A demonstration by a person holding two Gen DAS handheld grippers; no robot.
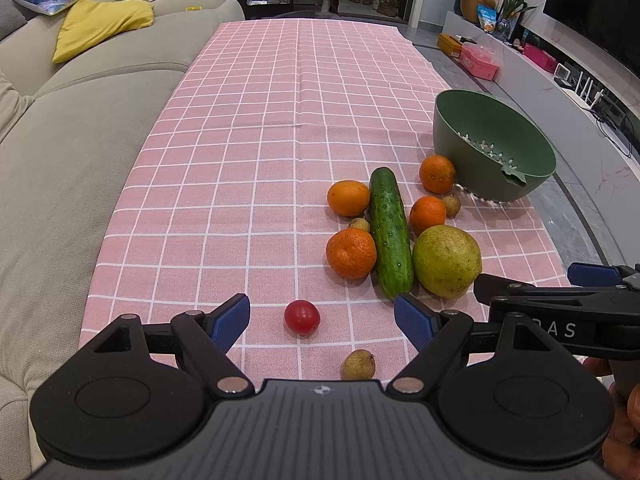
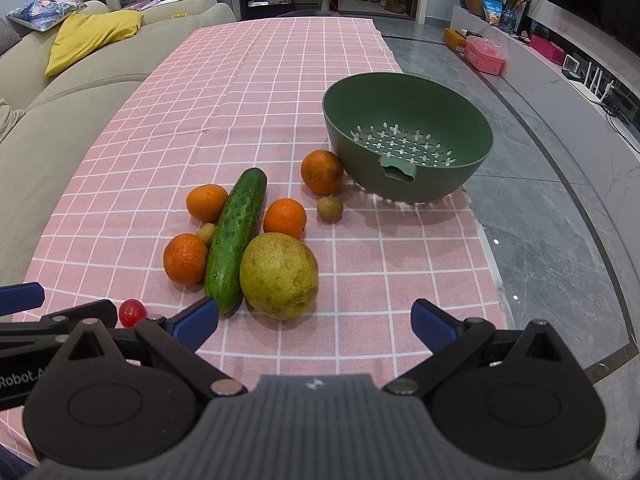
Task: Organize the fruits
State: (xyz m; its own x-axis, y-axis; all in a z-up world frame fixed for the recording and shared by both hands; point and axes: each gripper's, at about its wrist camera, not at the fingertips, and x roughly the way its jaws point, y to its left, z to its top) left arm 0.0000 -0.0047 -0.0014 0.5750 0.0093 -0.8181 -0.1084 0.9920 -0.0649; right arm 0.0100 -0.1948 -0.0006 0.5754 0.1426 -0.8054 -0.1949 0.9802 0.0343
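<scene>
Though the right gripper (image 2: 315,318) shows whole in its own view, only its black side and one blue fingertip edge reach into the left camera. Both it and the left gripper (image 1: 322,314) stand with fingers spread, holding nothing. The green colander bowl (image 2: 408,184) holds no fruit; only its cross-shaped holes show inside. Just beside its near wall lies one orange (image 2: 322,172), and three more oranges flank the single cucumber (image 2: 235,236) nearer me. One pear (image 2: 279,275) touches the cucumber. I count three small brown longans, and one cherry tomato (image 1: 302,317) farthest from the bowl, between the left gripper's fingers.
</scene>
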